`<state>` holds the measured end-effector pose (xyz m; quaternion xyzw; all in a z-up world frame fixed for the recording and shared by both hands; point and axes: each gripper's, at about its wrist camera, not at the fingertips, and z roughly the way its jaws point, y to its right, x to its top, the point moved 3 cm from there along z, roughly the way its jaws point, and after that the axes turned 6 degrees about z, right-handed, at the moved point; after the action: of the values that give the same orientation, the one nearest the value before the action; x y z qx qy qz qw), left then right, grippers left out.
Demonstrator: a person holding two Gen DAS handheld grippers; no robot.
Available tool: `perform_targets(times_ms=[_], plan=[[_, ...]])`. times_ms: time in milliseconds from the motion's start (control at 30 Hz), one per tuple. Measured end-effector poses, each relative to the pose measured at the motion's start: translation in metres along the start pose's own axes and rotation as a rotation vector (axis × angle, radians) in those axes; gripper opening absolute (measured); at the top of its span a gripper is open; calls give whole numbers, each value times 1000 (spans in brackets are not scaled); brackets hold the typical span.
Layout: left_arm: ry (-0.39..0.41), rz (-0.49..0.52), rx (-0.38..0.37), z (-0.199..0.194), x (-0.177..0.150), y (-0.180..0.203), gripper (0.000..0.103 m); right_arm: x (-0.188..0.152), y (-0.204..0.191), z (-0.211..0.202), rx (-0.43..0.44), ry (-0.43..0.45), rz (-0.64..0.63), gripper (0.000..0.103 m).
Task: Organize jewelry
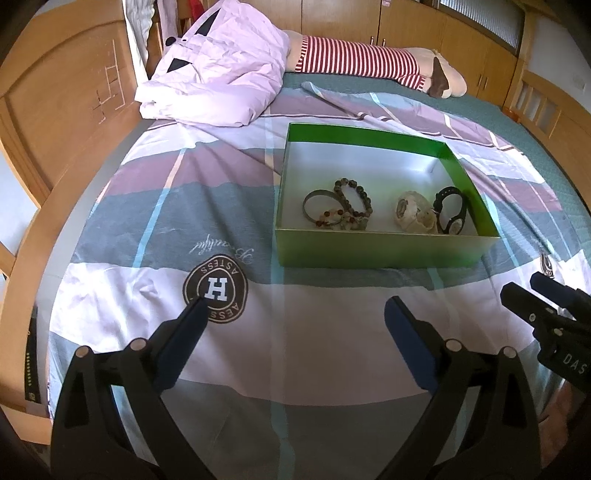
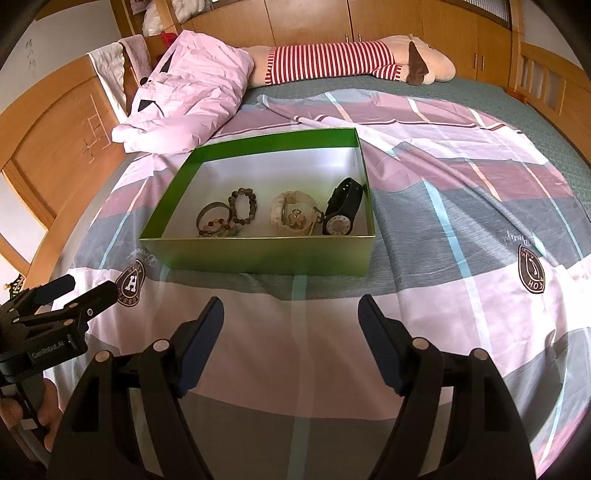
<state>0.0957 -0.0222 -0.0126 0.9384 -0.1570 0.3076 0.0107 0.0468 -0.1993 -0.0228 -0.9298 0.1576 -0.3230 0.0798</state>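
A green box (image 1: 384, 251) (image 2: 258, 254) with a white inside sits on the bed. Inside lie a metal bangle (image 1: 319, 205) (image 2: 210, 214), a dark bead bracelet (image 1: 354, 195) (image 2: 243, 205), a smaller mixed bead bracelet (image 1: 334, 219) (image 2: 218, 229), a cream watch (image 1: 412, 214) (image 2: 293, 214) and a black watch (image 1: 450, 210) (image 2: 341, 210). My left gripper (image 1: 295, 306) (image 2: 85, 290) hovers open over the sheet in front of the box, nothing between its fingers. My right gripper (image 2: 291, 306) (image 1: 528, 288) is open too and empty, just right of the left one.
The bed has a plaid sheet (image 1: 184, 206) (image 2: 461, 221). A crumpled lilac quilt (image 1: 218, 70) (image 2: 192, 92) and a striped plush toy (image 1: 369, 62) (image 2: 351, 59) lie at the far end. Wooden bed frame (image 1: 62, 110) and cabinets (image 2: 406, 18) surround it. A hand (image 2: 40, 413) grips the left tool.
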Motion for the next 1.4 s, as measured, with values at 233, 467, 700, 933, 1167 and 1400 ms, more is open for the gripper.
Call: perform_targets(times_ms=[233, 467, 700, 933, 1167, 1400], plan=[[-3, 2, -5, 1, 1, 0, 97, 0, 1, 2, -2, -11, -4, 76], [-6, -2, -8, 2, 0, -1, 97, 0, 3, 2, -5, -11, 1, 76], [-10, -2, -9, 2, 0, -1, 97, -1, 2, 3, -5, -15, 0, 76], [-10, 2, -2, 2, -1, -1, 97, -1, 3, 4, -5, -23, 8, 76], [-13, 6, 0, 2, 0, -1, 97, -2, 3, 5, -4, -31, 11, 76], [-14, 11, -2, 3, 0, 0, 97, -2, 3, 5, -5, -30, 13, 76]])
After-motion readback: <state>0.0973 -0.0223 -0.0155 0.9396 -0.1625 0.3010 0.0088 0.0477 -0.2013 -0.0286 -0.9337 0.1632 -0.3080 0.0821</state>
